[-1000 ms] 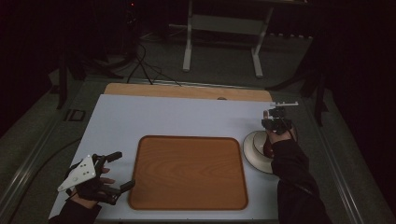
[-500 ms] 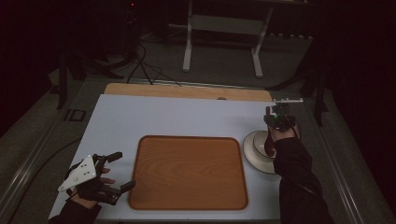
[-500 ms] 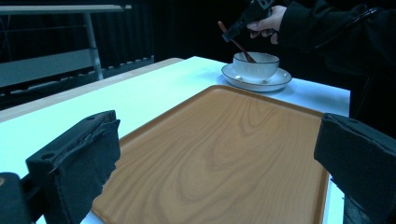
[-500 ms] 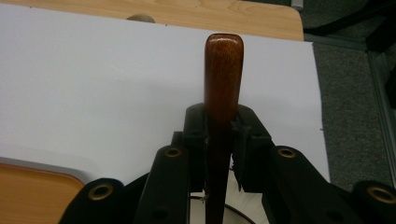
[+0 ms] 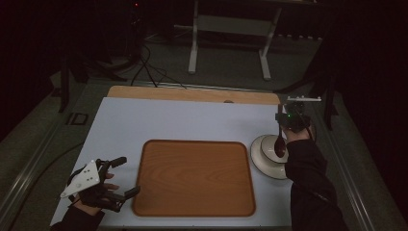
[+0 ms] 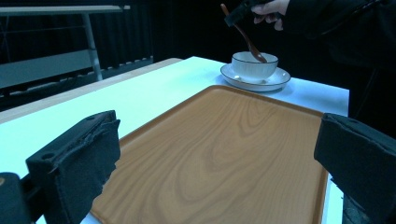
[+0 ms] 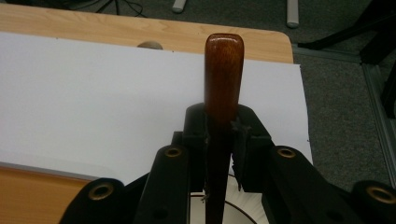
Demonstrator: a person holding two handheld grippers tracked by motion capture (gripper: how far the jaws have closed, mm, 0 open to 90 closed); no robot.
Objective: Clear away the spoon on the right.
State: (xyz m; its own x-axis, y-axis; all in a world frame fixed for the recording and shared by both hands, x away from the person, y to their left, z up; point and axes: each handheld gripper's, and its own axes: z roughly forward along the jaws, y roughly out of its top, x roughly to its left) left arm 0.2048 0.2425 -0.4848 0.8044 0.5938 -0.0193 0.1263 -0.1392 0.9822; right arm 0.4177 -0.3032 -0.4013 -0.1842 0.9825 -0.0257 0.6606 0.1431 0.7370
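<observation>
On the white table [image 5: 168, 120], your right gripper [image 5: 287, 119] had risen since the previous second, jaws clamped on the wooden spoon [image 7: 223, 84], its head hanging below them over the bowl [image 6: 254, 65]. Your left gripper [image 5: 115, 178] rested wide, empty.

- Over the last second the right gripper [image 5: 280, 119] has lifted and drawn back toward the far edge of the table [image 5: 144, 120], away from the bowl [image 5: 275, 150].
- The wooden spoon [image 5: 280, 142] clamped in its jaws has come up with it; it hangs nearly upright now, its dark scoop over the bowl, where earlier the gripper sat lower and closer above the plate [image 5: 262, 163].
- The person's right forearm [image 5: 308, 178] has stretched forward with the lift.
</observation>
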